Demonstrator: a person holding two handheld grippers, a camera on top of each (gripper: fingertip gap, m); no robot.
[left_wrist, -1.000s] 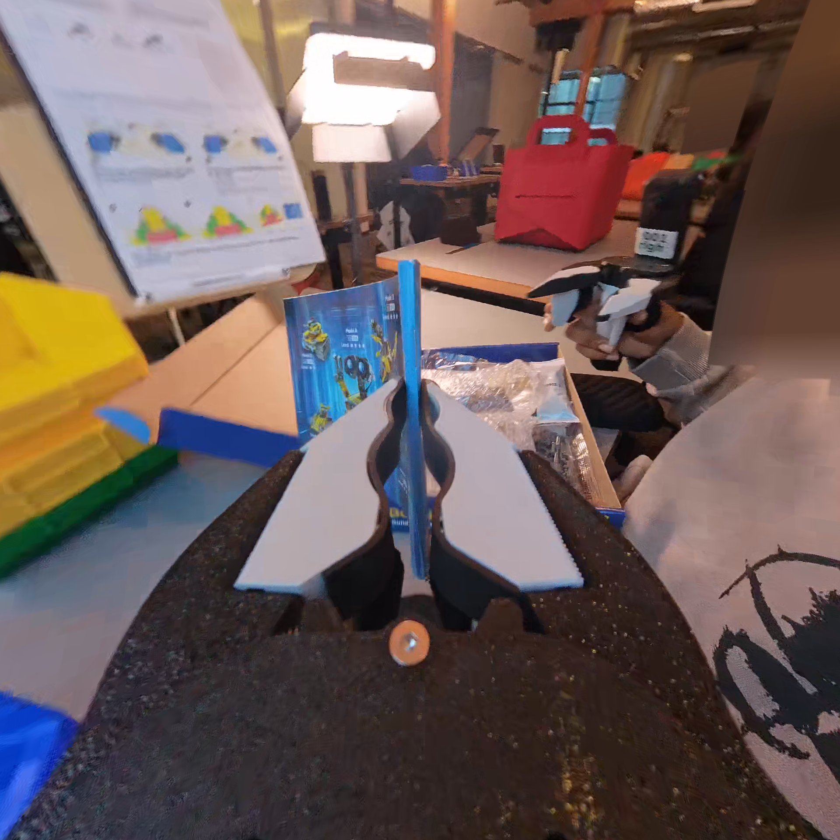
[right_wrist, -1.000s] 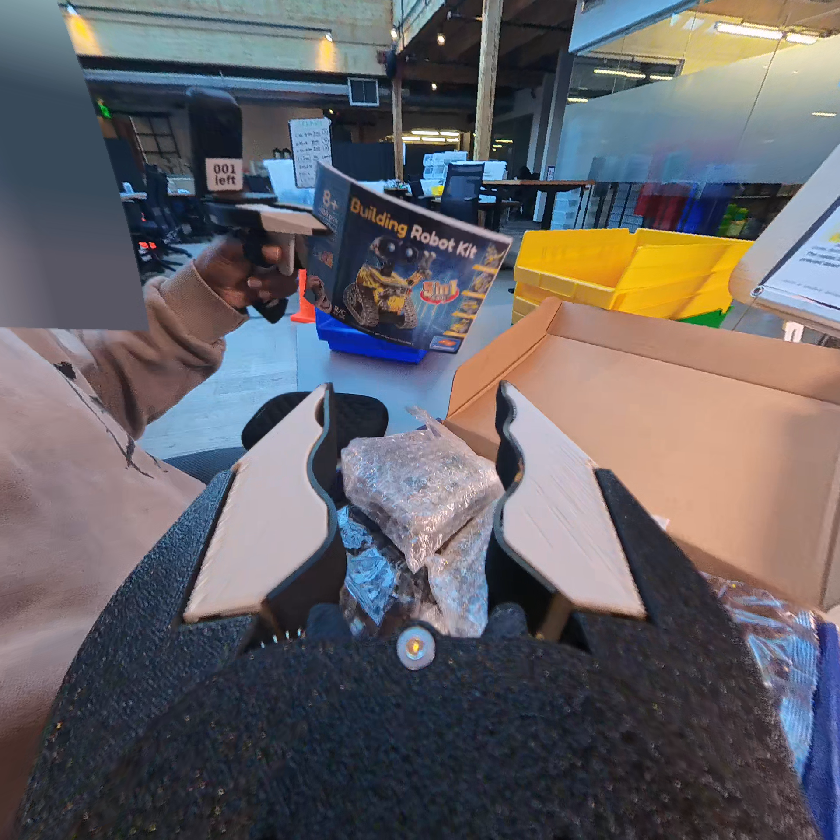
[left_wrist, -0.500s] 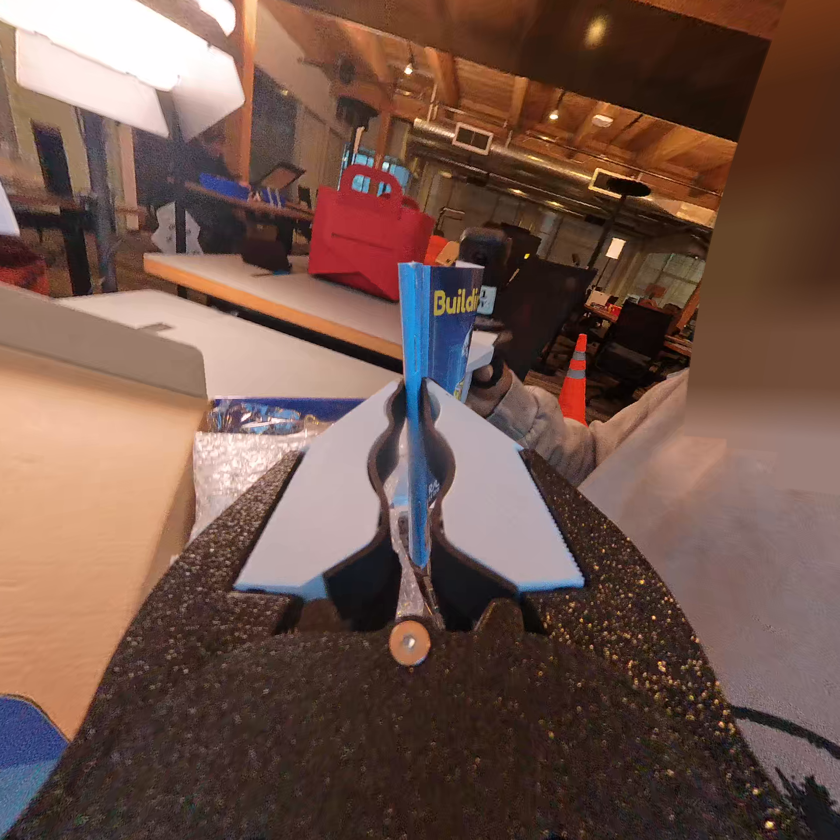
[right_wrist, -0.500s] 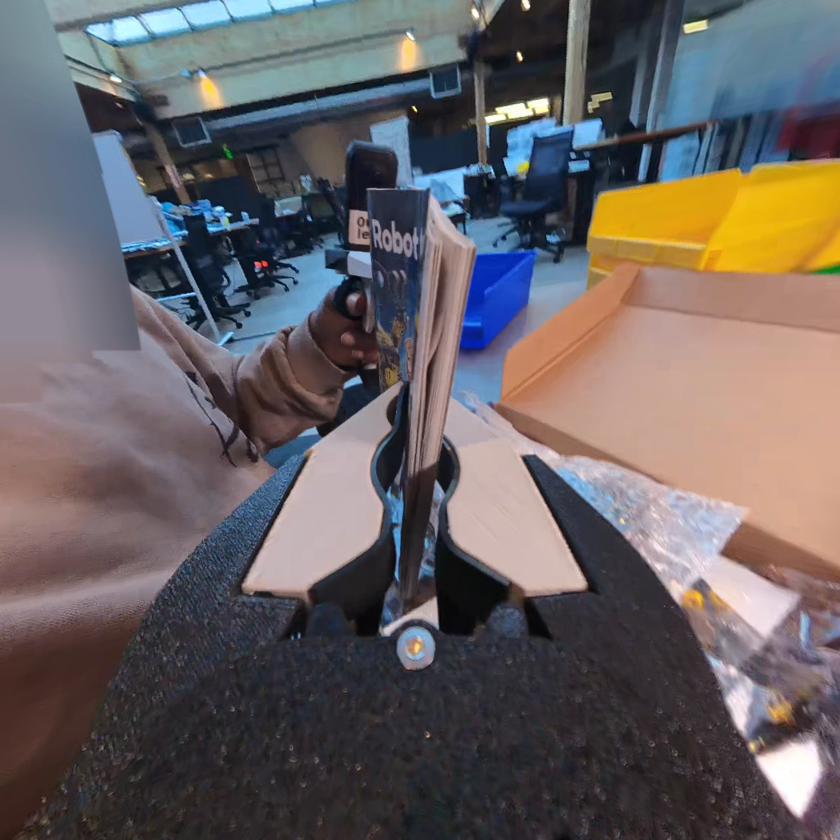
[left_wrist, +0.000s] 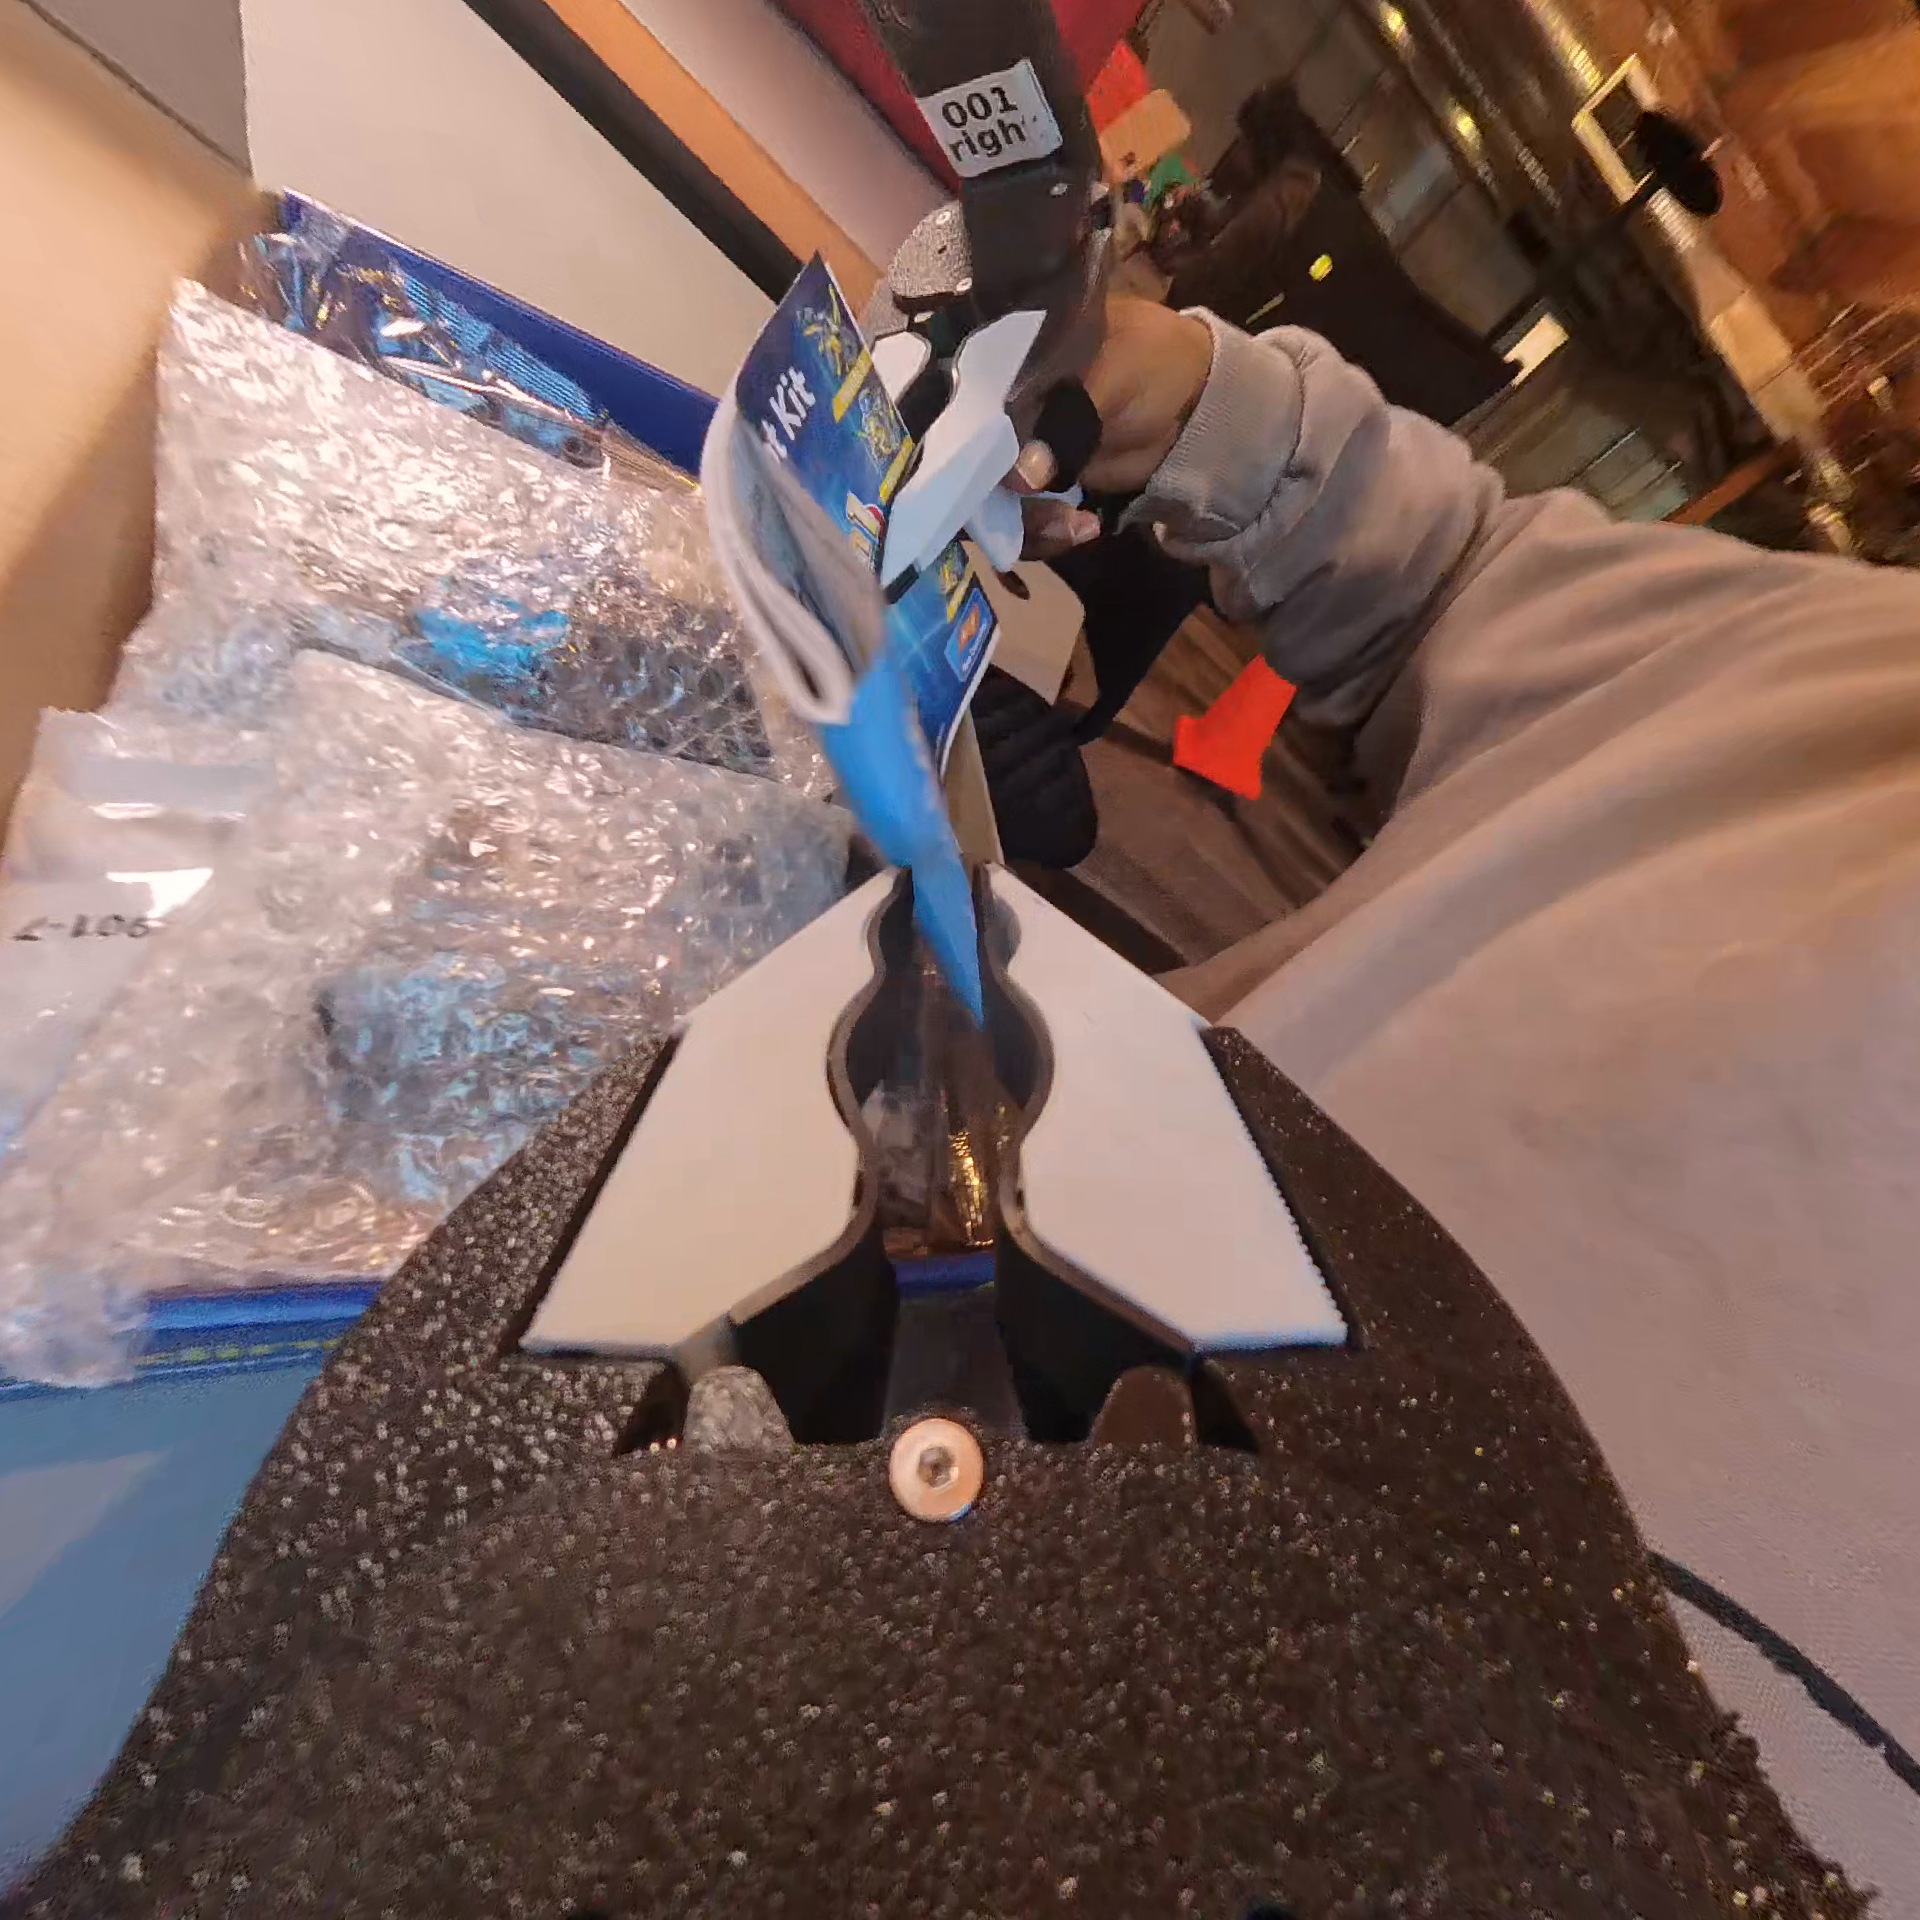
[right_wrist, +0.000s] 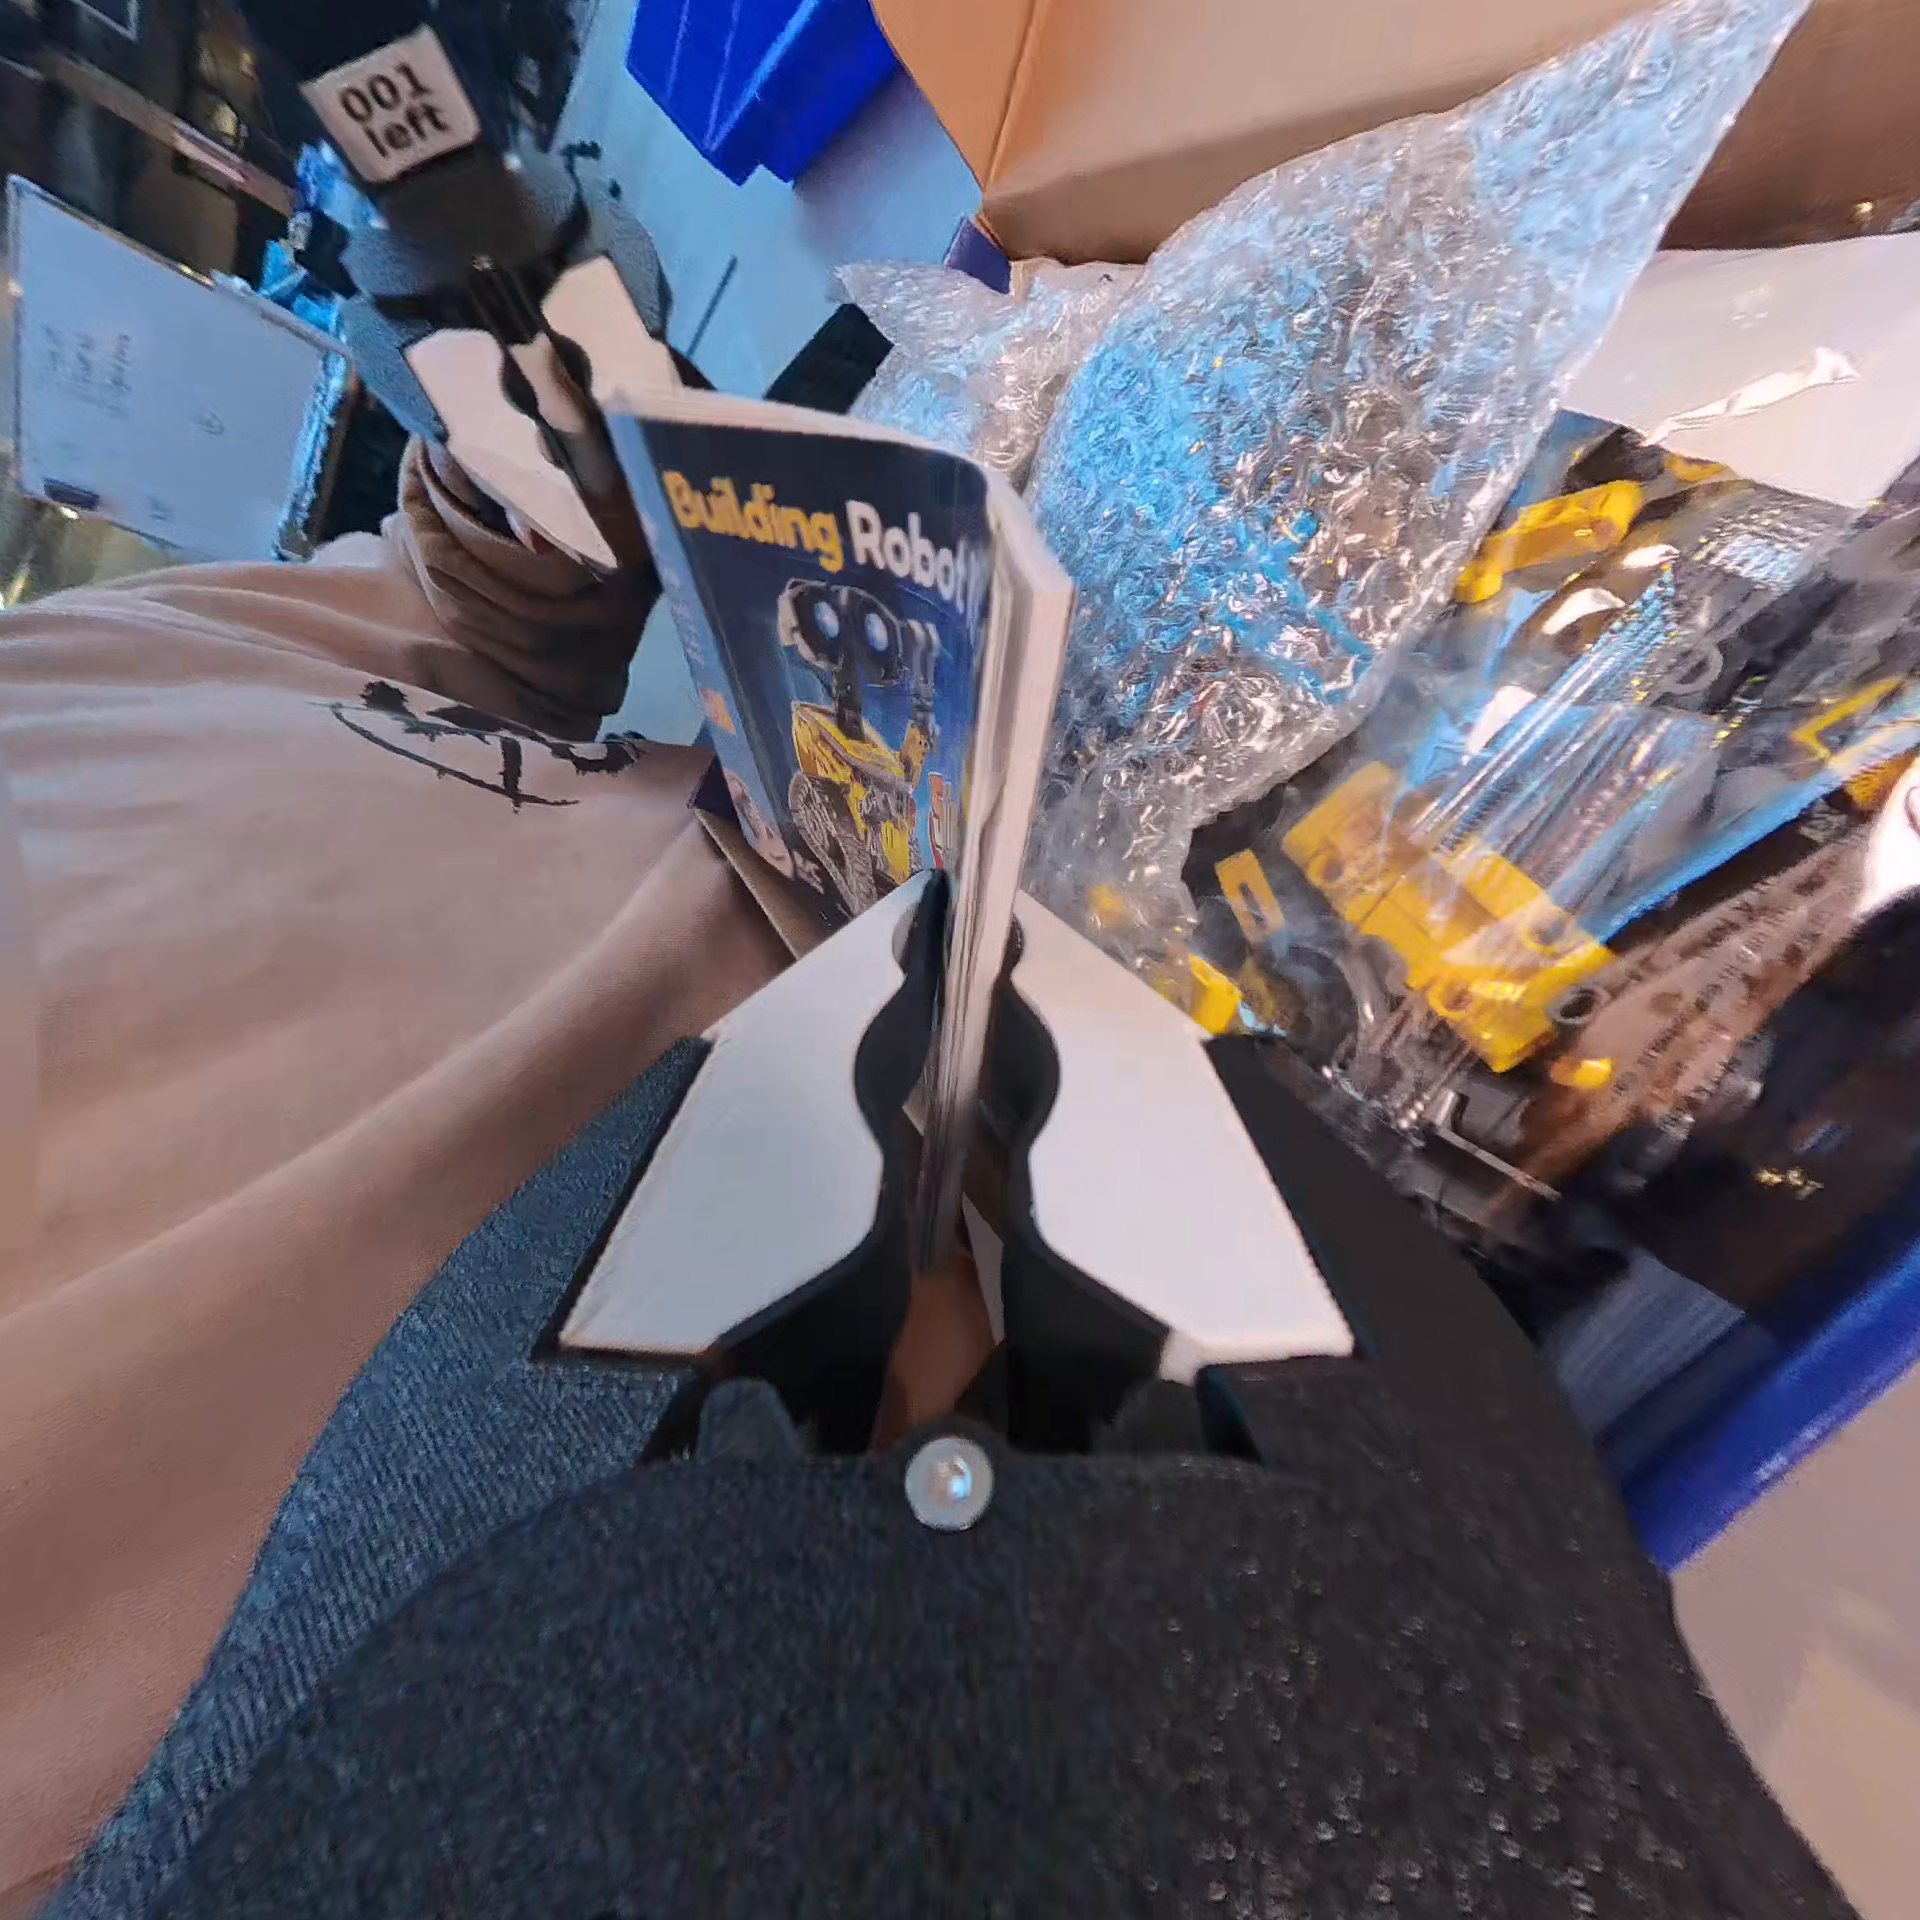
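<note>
Both grippers clamp a blue instruction booklet (right_wrist: 831, 665) above an open box of wrapped parts. In the right wrist view the right gripper (right_wrist: 961, 940) has its jaws pressed together on the booklet's page edges, the cover with a yellow robot picture facing left. Across the booklet, the left gripper (right_wrist: 540, 416) pinches the far edge, held in a hand (right_wrist: 520, 582) with a beige sleeve.

In the left wrist view the left gripper (left_wrist: 940, 883) is closed on a thin blue corner of the booklet (left_wrist: 873, 582), which bends and twists upward toward the right gripper (left_wrist: 961, 447); that gripper's white fingers (left_wrist: 956, 457) bite the upper part of the cover, a hand (left_wrist: 1122, 395) in a grey sleeve behind it.

Just beside the booklet lie bubble-wrap bags (right_wrist: 1247, 468), and under clear plastic sit yellow building pieces (right_wrist: 1434, 894). The bags rest inside a blue-edged box (right_wrist: 1766, 1382) with a brown cardboard flap (right_wrist: 1143, 94) standing behind. From the left gripper's side the same bubble-wrap bags (left_wrist: 416, 831) fill the box, its blue rim (left_wrist: 208, 1320) showing below them. An orange traffic cone (left_wrist: 1231, 727) stands on the floor farther off, and a pale bench (left_wrist: 499, 135) runs behind the box.
</note>
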